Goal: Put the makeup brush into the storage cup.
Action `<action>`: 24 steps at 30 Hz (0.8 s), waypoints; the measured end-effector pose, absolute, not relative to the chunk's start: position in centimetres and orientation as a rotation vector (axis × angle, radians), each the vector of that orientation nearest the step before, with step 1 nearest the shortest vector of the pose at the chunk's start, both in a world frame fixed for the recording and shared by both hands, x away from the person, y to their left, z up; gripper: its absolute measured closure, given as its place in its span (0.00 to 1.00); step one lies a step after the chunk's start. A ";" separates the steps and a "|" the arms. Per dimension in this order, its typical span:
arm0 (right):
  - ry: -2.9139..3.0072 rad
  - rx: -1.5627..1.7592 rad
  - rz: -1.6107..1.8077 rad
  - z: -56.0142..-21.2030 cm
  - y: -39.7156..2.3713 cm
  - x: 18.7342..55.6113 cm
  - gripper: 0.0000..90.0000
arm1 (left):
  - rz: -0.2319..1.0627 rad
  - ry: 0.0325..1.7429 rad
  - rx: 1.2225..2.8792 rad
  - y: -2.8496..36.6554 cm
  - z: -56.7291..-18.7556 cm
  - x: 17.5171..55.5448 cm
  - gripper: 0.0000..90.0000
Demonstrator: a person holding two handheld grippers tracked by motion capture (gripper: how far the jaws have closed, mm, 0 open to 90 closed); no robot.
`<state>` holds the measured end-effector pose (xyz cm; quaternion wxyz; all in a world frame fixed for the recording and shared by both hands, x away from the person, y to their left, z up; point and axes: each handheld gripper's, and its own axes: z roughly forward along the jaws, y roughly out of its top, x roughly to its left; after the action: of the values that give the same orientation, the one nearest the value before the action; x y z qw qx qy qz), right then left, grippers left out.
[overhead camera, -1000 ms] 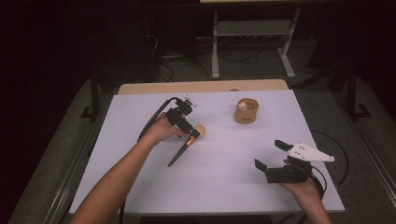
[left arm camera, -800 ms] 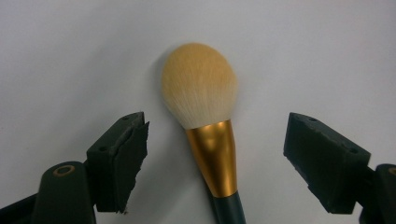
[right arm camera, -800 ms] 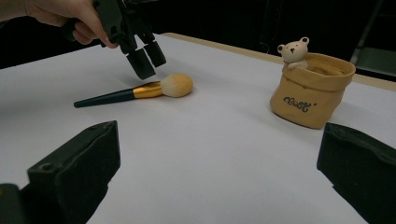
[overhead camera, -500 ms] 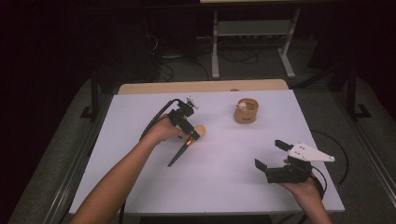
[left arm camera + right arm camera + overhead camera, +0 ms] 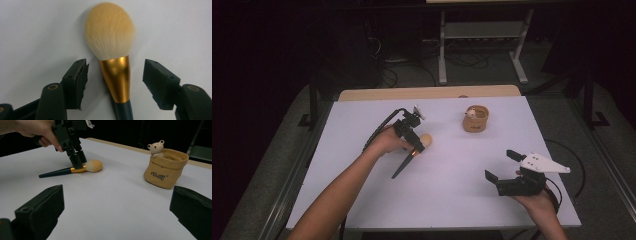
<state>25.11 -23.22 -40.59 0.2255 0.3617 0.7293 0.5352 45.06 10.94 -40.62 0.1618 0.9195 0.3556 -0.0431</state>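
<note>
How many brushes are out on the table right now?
1. The makeup brush lies flat left of centre, between the jaws of the left gripper, whose pads don't touch it. Inside the bear pot I cannot see, so more may be hidden.

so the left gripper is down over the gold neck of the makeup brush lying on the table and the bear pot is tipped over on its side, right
Not quite. The bear pot stands upright, as the right gripper view shows. The rest holds: the left gripper is down over the gold neck of the makeup brush lying on the table, its jaws just closing, not yet touching it.
</note>
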 end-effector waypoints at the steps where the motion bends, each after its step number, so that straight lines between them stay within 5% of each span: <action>1: 2.012 0.998 1.474 -40.6 -23.2 25.1 0.00 | -0.127 1.018 2.627 10.9 -40.6 45.0 0.42; 24: 2.013 0.998 1.472 -40.6 -23.2 25.2 0.00 | -0.118 1.048 2.685 10.5 -41.0 44.8 0.61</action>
<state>25.20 -23.21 -40.61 0.2258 0.3621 0.7301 0.5338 44.83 10.46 -41.05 0.1282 0.9231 0.3604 -0.0406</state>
